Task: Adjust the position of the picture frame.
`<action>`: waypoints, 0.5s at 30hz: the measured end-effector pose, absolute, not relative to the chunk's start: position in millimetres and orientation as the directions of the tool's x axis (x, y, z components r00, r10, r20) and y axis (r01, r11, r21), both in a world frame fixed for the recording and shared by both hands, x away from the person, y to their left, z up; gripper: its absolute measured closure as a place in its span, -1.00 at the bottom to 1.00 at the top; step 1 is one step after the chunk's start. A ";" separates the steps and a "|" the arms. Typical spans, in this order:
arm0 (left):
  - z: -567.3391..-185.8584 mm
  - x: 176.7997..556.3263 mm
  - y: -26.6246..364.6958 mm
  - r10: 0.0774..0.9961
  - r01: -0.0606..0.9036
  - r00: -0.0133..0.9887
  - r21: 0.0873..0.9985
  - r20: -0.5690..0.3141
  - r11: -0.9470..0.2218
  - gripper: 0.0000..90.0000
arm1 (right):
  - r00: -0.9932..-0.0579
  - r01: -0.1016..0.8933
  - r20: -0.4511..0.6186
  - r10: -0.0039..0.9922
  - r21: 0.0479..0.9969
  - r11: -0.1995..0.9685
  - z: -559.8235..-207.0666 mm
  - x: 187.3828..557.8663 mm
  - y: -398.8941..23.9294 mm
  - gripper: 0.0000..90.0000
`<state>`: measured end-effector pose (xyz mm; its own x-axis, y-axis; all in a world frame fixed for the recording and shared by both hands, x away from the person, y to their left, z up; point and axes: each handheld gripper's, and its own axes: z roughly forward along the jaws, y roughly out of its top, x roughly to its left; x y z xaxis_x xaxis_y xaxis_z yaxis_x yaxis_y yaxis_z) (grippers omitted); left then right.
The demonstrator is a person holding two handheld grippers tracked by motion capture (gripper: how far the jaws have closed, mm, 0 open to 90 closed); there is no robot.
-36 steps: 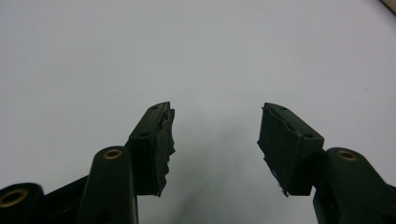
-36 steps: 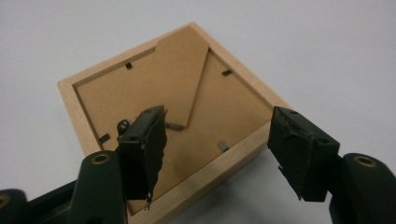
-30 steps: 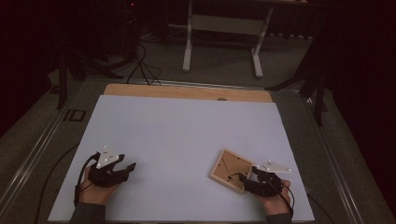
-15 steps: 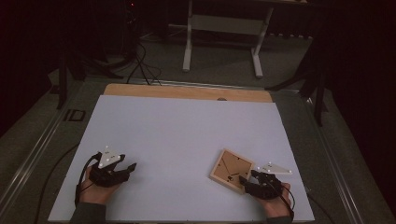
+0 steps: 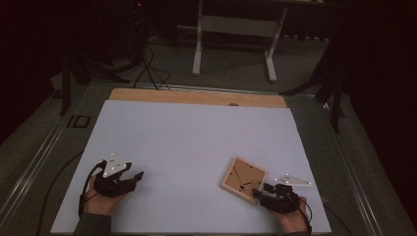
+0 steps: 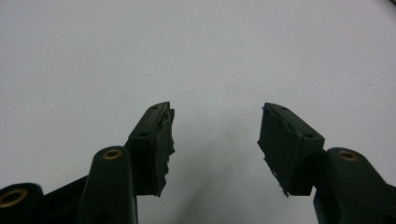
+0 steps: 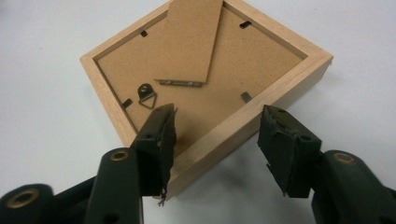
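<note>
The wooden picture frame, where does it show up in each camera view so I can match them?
High view: the wooden picture frame lies back side up, lower right on the white table, just ahead of the right gripper.
Left gripper view: not in it; white table beyond the jaws.
Right gripper view: centre, its near corner between the open jaws, one over the backing, one outside the rim.
Shared landmark: the white table surface.

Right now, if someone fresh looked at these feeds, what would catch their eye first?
The wooden picture frame lies face down near the table's front right, its brown backing, stand flap and hanger ring facing up. The right gripper straddles the frame's near corner, one jaw over the backing, one outside the rim; its jaws have just been closing and don't yet press it. The left gripper rests open on the white sheet at front left.
</note>
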<state>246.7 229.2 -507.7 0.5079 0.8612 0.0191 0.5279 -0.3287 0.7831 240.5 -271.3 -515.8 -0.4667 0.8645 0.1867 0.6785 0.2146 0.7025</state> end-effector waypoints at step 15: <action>-508.4 247.2 226.4 0.855 0.528 0.517 0.776 0.028 -0.345 -0.03 | -0.473 0.670 0.172 0.864 0.707 0.226 -513.8 238.1 -271.2 0.27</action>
<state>247.2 226.4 -508.4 0.5175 0.8552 0.0277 0.5278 -0.3445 0.7763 238.1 -271.2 -513.8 -0.4733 0.8640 0.1720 0.6699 0.2262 0.7071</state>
